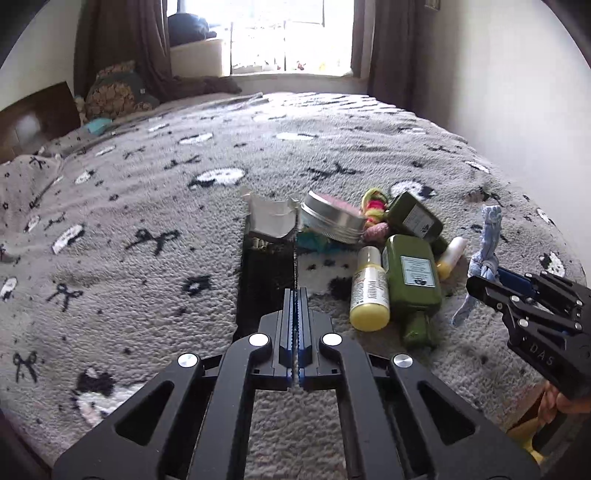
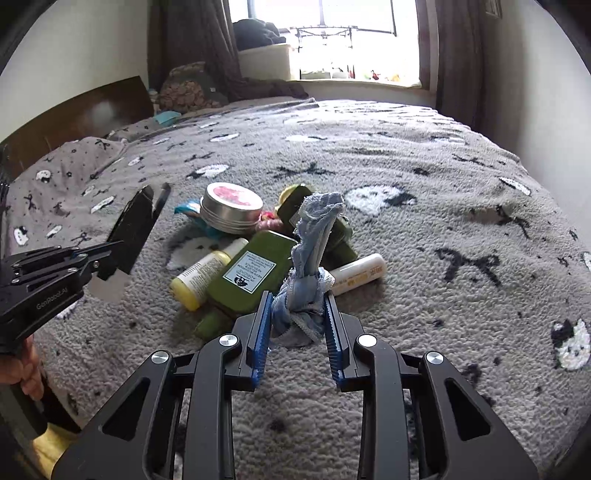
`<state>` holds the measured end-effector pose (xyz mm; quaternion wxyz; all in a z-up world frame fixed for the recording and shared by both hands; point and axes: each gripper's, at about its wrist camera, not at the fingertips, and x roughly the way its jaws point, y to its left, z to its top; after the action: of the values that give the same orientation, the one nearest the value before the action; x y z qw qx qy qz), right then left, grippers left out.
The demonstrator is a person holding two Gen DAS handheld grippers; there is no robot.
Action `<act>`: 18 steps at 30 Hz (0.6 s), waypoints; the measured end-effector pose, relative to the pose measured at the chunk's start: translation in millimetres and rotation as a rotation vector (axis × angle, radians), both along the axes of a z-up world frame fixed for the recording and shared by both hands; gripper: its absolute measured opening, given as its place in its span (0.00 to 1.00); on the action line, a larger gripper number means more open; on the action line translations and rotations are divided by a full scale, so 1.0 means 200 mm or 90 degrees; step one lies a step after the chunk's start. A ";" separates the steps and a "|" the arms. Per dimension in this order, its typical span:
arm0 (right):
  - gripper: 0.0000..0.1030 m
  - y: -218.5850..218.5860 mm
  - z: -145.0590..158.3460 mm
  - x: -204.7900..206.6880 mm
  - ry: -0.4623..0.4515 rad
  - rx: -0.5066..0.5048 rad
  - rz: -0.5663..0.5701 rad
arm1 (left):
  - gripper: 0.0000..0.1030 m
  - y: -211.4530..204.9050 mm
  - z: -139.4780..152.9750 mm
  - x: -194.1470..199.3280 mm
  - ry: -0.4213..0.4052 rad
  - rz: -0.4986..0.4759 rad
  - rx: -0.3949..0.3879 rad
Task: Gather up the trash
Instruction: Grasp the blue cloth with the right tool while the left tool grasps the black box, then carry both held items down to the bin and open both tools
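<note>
My left gripper is shut on a black bag with a silvery open mouth, held above the bed; it shows in the right wrist view at the left. My right gripper is shut on a knotted pale blue rag, held upright over a pile; in the left wrist view the rag and the gripper are at the right. The pile holds a round metal tin, two green bottles, a yellow bottle and a white tube.
Everything lies on a bed with a grey fuzzy blanket patterned with bows. A wooden headboard and pillows are at the far left. A window with dark curtains is behind, a wall at the right.
</note>
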<state>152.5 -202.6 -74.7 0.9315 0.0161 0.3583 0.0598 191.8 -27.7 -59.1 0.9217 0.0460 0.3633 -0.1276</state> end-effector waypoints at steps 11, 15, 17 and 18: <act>0.27 0.04 0.18 -0.32 -0.079 -0.034 0.051 | 0.00 0.08 0.19 -0.35 -0.068 -0.024 -0.004; 0.27 0.07 0.24 -0.49 -0.107 -0.038 0.073 | 0.00 0.08 0.26 -0.54 -0.095 -0.047 -0.020; 0.27 0.07 0.27 -0.59 -0.120 -0.032 0.086 | 0.00 0.07 0.29 -0.64 -0.103 -0.060 -0.034; 0.27 0.08 0.28 -0.64 -0.127 -0.033 0.089 | 0.00 0.07 0.30 -0.69 -0.107 -0.064 -0.043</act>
<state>24.4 -186.8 -18.7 0.9561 -0.0387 0.2659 0.1167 53.5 -14.3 0.6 0.9423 0.0439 0.2777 -0.1816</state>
